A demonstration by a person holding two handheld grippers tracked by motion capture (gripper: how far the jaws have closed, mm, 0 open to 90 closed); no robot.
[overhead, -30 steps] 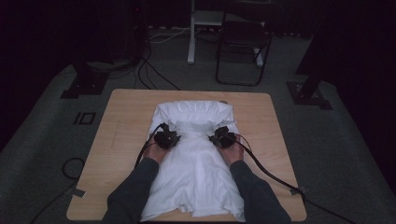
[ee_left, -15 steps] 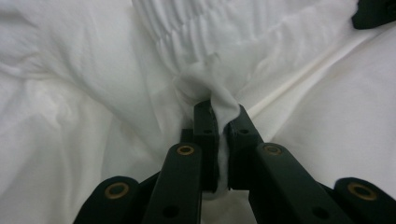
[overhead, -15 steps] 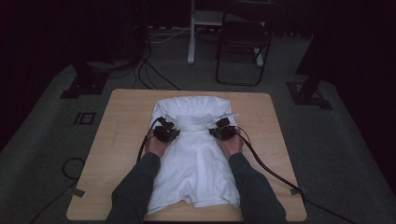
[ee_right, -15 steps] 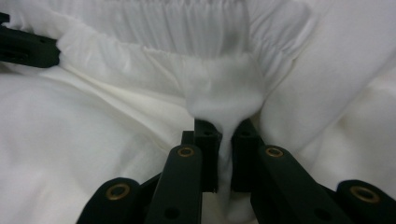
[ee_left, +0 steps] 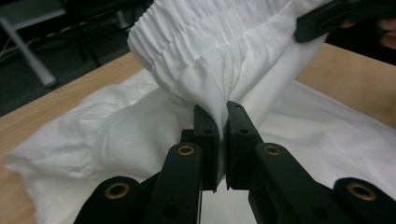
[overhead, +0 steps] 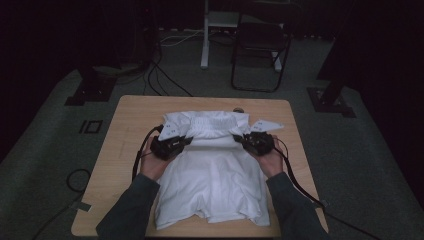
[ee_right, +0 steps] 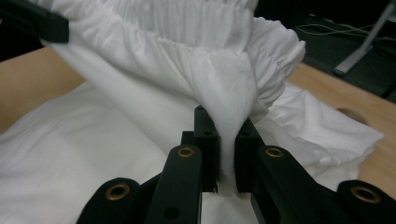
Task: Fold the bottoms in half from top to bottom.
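White shorts (overhead: 212,175) with a gathered elastic waistband (overhead: 210,122) lie lengthwise on the wooden table (overhead: 125,125), legs toward the person. My left gripper (overhead: 184,142) is shut on a pinch of the white cloth (ee_left: 205,88) just under the waistband's left end. My right gripper (overhead: 239,141) is shut on the cloth (ee_right: 224,93) at the waistband's right end. Both hold the waistband (ee_left: 215,28) lifted off the table, stretched between them. In the left gripper view the right gripper's black jaw (ee_left: 327,18) shows at the top right.
A folding chair (overhead: 260,50) and a white stand (overhead: 210,35) are on the floor beyond the table's far edge. Cables (overhead: 155,75) run across the carpet at the far left. Bare table shows left and right of the shorts.
Both hands have risen and drawn back toward the person, lifting the waistband end of the shorts off the table. The far part of the garment has folded up with it.
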